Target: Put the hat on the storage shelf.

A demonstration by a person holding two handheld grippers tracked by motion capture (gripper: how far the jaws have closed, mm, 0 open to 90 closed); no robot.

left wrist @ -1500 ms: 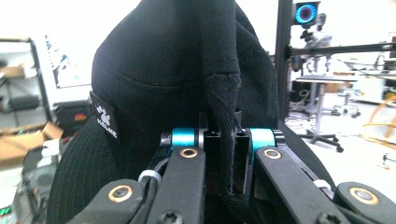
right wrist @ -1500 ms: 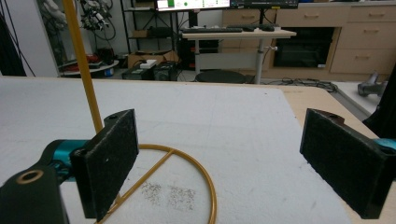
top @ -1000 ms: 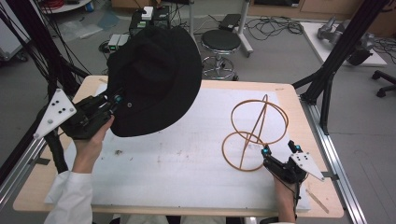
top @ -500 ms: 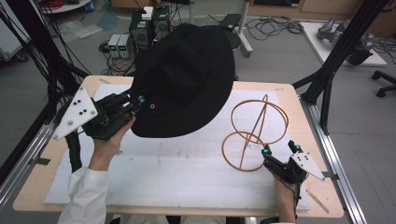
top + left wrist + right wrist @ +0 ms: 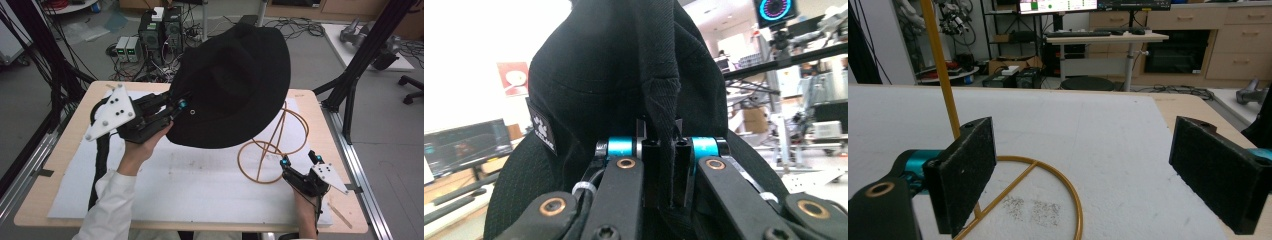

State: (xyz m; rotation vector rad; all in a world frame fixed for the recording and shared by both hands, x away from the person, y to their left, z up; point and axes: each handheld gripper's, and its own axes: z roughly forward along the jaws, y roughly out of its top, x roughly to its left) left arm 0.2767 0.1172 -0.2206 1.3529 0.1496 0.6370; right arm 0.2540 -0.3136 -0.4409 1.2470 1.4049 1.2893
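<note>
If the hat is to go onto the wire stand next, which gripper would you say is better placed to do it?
Left, probably. The left gripper is already shut on the black hat's brim, holding it raised beside the gold wire stand. The right gripper sits open and empty at the stand's base ring.

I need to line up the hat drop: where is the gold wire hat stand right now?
In the high view the gold wire hat stand stands on the white mat at the table's right side, just ahead of the open right gripper and partly under the black fabric hat.

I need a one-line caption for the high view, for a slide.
Left gripper lifts a black hat toward the wire stand; right gripper, open, waits beside the stand's base.
</note>
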